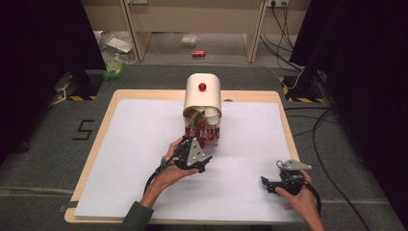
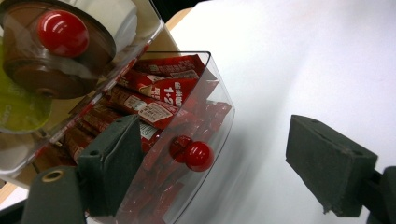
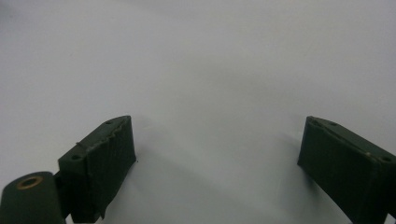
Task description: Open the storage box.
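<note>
A cream, round-topped dispenser (image 1: 202,96) with a red knob (image 1: 202,87) stands at the middle of the table's far side. Its clear lower drawer (image 2: 187,116) is full of red sachets (image 2: 154,88) and has a small red knob (image 2: 198,155) on its front. My left gripper (image 1: 198,148) is right at this drawer. In the left gripper view, my left gripper (image 2: 224,163) is open, and the drawer knob lies between the jaws, nearer the left pad and untouched. Above the drawer a brown lid carries another red knob (image 2: 63,32). My right gripper (image 1: 267,184) (image 3: 217,163) stands open over bare white paper.
A white sheet (image 1: 144,159) covers the wooden table (image 1: 101,125). Cables (image 1: 327,144) run over the grey floor at the right. Beyond the table are a wooden bench, a red can (image 1: 198,53) and some litter (image 1: 114,67). Dark curtains hang on both sides.
</note>
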`<state>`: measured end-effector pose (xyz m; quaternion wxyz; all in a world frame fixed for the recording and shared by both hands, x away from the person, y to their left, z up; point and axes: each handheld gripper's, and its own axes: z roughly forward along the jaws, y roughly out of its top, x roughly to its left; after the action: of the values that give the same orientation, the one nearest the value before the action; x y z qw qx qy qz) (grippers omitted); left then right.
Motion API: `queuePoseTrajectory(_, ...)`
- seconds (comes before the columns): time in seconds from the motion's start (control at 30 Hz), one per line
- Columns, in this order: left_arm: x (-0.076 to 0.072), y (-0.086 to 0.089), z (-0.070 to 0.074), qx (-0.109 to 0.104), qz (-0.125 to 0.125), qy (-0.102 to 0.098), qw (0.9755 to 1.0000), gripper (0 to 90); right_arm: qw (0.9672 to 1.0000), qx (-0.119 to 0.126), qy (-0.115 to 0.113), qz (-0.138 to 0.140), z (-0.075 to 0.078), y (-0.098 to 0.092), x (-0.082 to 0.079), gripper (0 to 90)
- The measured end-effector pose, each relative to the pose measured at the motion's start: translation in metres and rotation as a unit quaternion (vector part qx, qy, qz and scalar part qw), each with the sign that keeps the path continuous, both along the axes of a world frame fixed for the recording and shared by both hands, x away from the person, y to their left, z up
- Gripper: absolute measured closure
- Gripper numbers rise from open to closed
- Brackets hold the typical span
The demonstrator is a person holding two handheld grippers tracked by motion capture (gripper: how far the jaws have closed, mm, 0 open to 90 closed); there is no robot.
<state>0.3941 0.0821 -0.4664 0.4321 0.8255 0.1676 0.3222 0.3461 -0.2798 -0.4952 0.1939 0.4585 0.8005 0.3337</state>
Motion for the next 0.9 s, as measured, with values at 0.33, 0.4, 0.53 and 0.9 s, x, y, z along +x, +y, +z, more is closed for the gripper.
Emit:
queuePoseTrajectory(0.33, -0.008, 0.002, 0.001, -0.016, 0.003, 0.008, 0.9998, 20.8, 1.0000, 0.000, 0.000, 0.000, 0.000, 0.000, 0.000, 10.9)
queuePoseTrajectory(0.4, -0.009, 0.002, 0.001, -0.017, 0.003, 0.009, 0.9998, 20.8, 1.0000, 0.000, 0.000, 0.000, 0.000, 0.000, 0.000, 10.9)
queuePoseTrajectory(0.53, -0.011, 0.004, 0.000, -0.030, -0.001, 0.018, 0.9994, 20.8, 1.0000, 0.000, 0.000, 0.000, 0.000, 0.000, 0.000, 10.9)
queuePoseTrajectory(0.9, -0.018, 0.005, -0.001, -0.037, 0.004, 0.028, 0.9989, 20.9, 1.0000, 0.000, 0.000, -0.001, 0.000, 0.000, 0.000, 10.9)
